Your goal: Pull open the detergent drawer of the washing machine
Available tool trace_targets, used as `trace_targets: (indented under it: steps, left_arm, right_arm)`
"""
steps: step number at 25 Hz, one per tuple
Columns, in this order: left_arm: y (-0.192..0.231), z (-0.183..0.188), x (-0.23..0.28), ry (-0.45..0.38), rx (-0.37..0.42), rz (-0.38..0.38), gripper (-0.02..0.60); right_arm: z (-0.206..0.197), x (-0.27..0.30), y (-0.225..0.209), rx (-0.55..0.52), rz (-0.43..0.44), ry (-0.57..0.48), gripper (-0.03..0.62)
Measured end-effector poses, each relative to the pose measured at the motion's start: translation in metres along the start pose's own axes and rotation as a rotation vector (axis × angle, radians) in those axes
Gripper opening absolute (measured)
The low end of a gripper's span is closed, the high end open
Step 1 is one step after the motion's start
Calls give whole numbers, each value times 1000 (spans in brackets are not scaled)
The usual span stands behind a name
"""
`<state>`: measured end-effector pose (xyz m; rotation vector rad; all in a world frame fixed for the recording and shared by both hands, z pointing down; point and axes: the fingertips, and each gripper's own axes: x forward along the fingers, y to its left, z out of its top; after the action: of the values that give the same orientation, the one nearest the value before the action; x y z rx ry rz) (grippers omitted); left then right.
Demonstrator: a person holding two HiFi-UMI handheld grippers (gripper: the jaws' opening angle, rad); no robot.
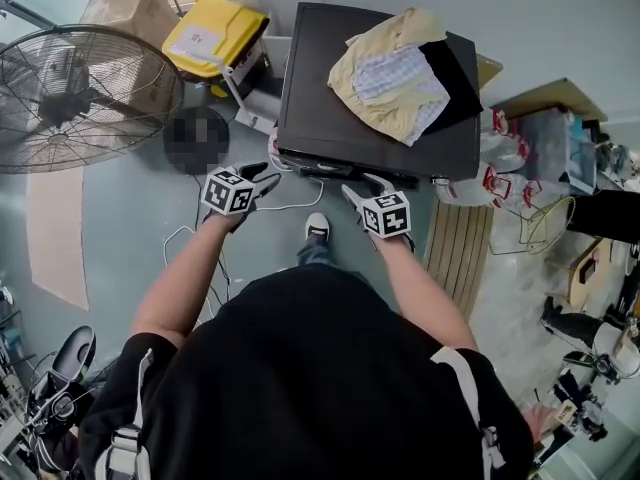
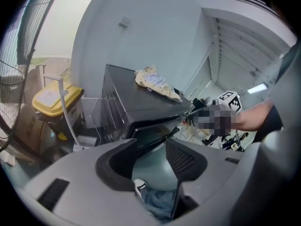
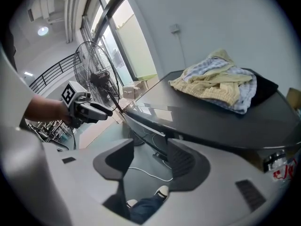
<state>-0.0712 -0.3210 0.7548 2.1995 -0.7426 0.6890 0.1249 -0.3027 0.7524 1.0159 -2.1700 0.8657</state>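
The detergent drawer cannot be picked out as a separate piece from here. By my reckoning it sits in the narrow front panel (image 1: 330, 165) of the washing machine (image 1: 320, 68), the dark strip tucked under the front edge of the top, just ahead of both tools and a little below their tips. A drawer like that is likely light, rigid plastic on short runners. It should be stiff at first, then slide easily, with a smooth face that gives little purchase. The place to take hold would be the recessed lip along its face, hooked from beneath or pinched at the edge and drawn straight out toward the person, since a slanted pull could jam it. The left hand-held gripper (image 1: 262, 175) hangs close to the panel's left corner, jaws spread and nothing between the pads, only floor and the person's shoe (image 1: 317, 228) showing through the gap. The right hand-held gripper (image 1: 365, 185) is near the middle of the panel, likewise open and empty, pointing down and forward. Neither touches the machine. Beyond both, on the machine's top, lies a heap of laundry (image 1: 395, 73), soft and loose, well clear of the front edge. A white cable (image 1: 290, 206) trails on the floor below and between the two tools. Off past the left one stand a yellow-lidded bin (image 1: 212, 33) and a large fan (image 1: 70, 93).
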Motion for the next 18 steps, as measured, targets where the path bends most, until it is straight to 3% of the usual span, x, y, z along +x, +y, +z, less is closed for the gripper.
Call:
trace_targets:
  steps: [18]
  left_arm:
    - [28,1,45,25,2,38,160]
  right_arm:
    - [-8,45,-18,7,-2,43,188]
